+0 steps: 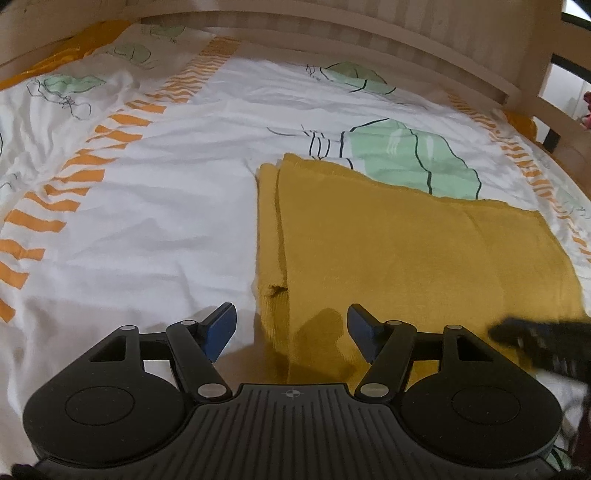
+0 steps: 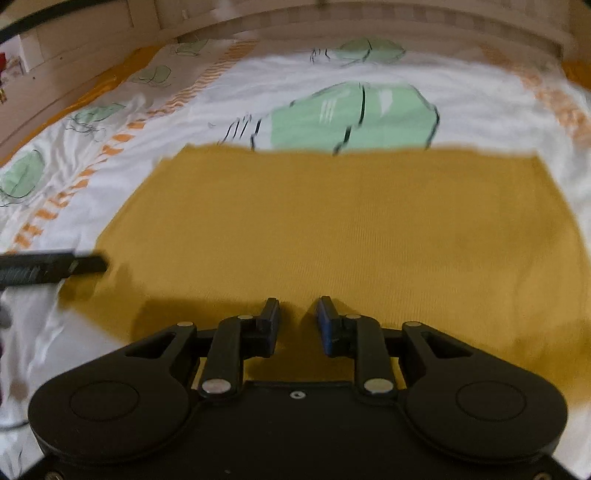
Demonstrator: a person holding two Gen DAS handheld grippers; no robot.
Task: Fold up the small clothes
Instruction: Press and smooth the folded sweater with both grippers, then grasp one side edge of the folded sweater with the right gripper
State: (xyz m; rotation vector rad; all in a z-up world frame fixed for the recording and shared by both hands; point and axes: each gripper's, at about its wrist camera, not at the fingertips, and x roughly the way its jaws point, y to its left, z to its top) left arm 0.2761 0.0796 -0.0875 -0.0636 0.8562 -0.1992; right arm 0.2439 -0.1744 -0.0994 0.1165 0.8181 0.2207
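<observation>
A mustard-yellow garment lies folded flat on the bed, with doubled layers showing along its left edge. My left gripper hovers over the garment's near left corner, its blue pads wide apart and nothing between them. In the right wrist view the garment fills the middle. My right gripper sits low over its near edge, jaws a narrow gap apart, with no fabric pinched that I can see. The right gripper shows blurred at the left view's right edge, and the left gripper enters the right view from the left.
The bed sheet is white with orange striped bands and green prints, lightly wrinkled. A pale wooden bed frame curves along the far side and right. White sheet stretches to the left of the garment.
</observation>
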